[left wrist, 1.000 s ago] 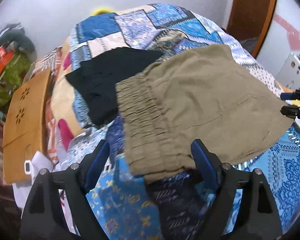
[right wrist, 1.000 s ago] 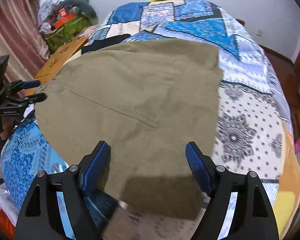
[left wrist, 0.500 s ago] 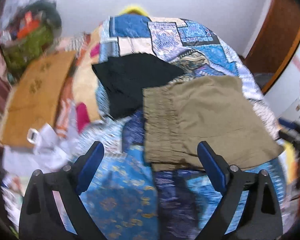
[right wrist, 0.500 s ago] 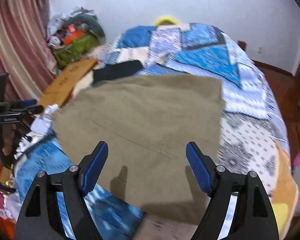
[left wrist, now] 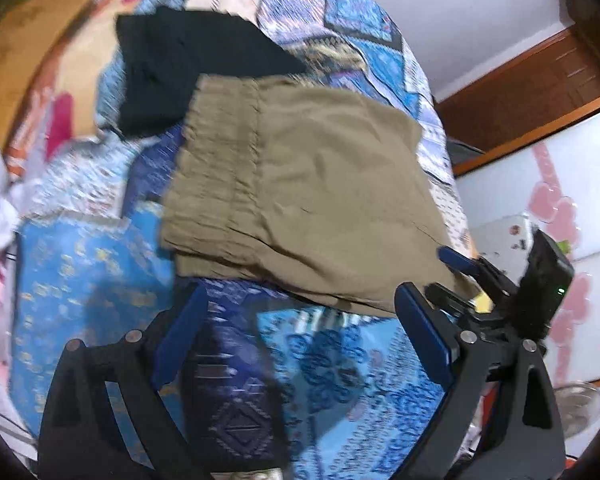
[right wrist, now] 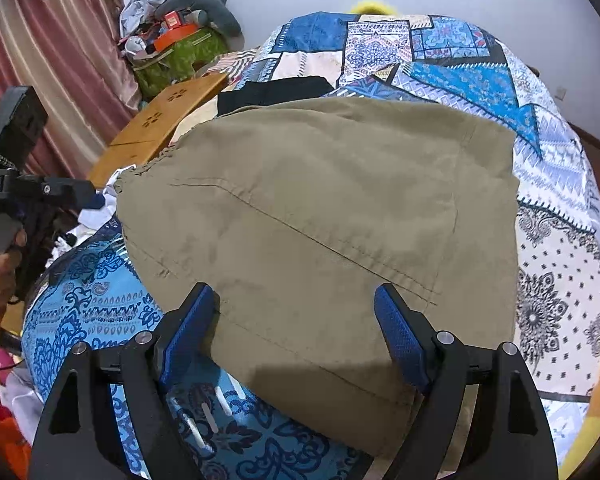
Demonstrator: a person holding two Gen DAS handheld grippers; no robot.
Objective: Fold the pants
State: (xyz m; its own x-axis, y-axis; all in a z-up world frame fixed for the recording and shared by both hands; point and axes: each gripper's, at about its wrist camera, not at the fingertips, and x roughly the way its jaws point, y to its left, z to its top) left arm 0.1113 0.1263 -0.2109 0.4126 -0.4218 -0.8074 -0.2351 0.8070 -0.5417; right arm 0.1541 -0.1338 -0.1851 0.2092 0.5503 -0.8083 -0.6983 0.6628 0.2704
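Observation:
The khaki pants [left wrist: 316,184] lie folded flat on the patchwork bed [left wrist: 84,272], elastic waistband [left wrist: 216,168] toward the left. My left gripper [left wrist: 300,296] is open just short of the pants' near edge, with only quilt between its fingers. My right gripper [right wrist: 294,292] hovers open over the pants [right wrist: 332,208] at their near hem. Its jaws are opening a little wider and its pads do not press the cloth. Each gripper shows in the other's view: the right gripper [left wrist: 460,276] at the pants' right corner, the left gripper [right wrist: 60,192] at their left.
A black garment [left wrist: 180,64] lies beyond the waistband, partly under the pants. A wooden board [right wrist: 160,128] leans at the bed's left side, with a clutter pile [right wrist: 180,40] and a curtain [right wrist: 60,60] behind. A person's hand [right wrist: 0,272] holds the left gripper.
The left gripper opened wider, rolled, and drew back, so the waistband is no longer between its fingers. The right gripper pulled back, then came in over the hem again.

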